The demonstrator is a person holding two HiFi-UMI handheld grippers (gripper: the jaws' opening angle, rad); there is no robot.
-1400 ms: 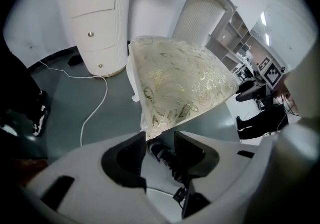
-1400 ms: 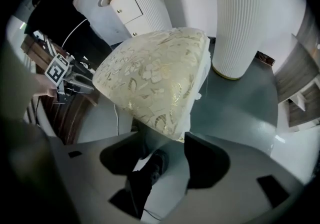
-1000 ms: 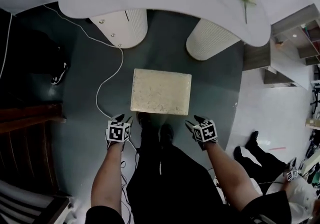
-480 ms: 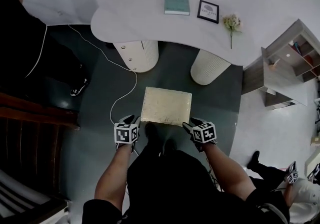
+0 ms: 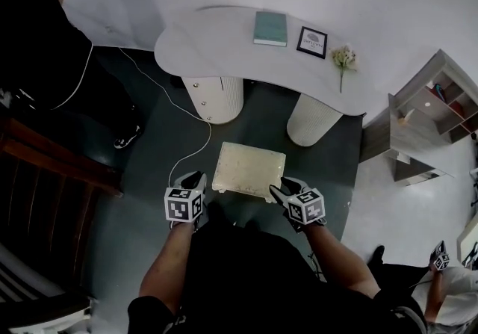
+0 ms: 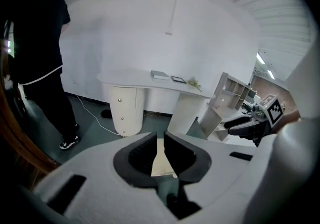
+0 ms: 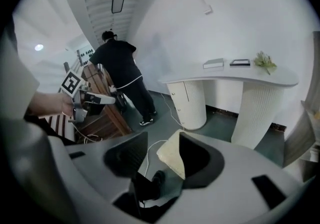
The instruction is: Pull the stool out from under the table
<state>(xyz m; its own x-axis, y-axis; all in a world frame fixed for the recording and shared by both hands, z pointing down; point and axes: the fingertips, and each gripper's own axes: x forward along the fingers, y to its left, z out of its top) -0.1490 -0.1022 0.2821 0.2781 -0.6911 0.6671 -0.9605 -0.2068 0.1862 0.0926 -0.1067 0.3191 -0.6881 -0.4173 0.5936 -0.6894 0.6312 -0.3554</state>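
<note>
The stool [image 5: 249,169], a square cream-topped block, stands on the dark floor in front of the white table [image 5: 224,41], just clear of its two ribbed legs. My left gripper [image 5: 196,179] hangs by the stool's near left corner. Its jaws are closing to a narrow slit with nothing between them, and the stool [image 6: 161,163] shows far below through the gap of the left gripper [image 6: 160,138]. My right gripper [image 5: 278,189] is by the near right corner. The jaws of the right gripper [image 7: 163,140] are open and closing slowly, empty, with the stool [image 7: 170,155] beyond them.
A white cable [image 5: 190,142] runs across the floor to the left of the stool. A person in black [image 5: 45,33] stands at the far left beside dark wooden furniture [image 5: 52,168]. A shelf unit [image 5: 429,116] is on the right. A book [image 5: 269,28], a frame [image 5: 311,41] and flowers [image 5: 343,60] lie on the table.
The head view has pulled back and up, so the whole table shows. Both grippers stay by the stool's near corners. The left jaws have narrowed.
</note>
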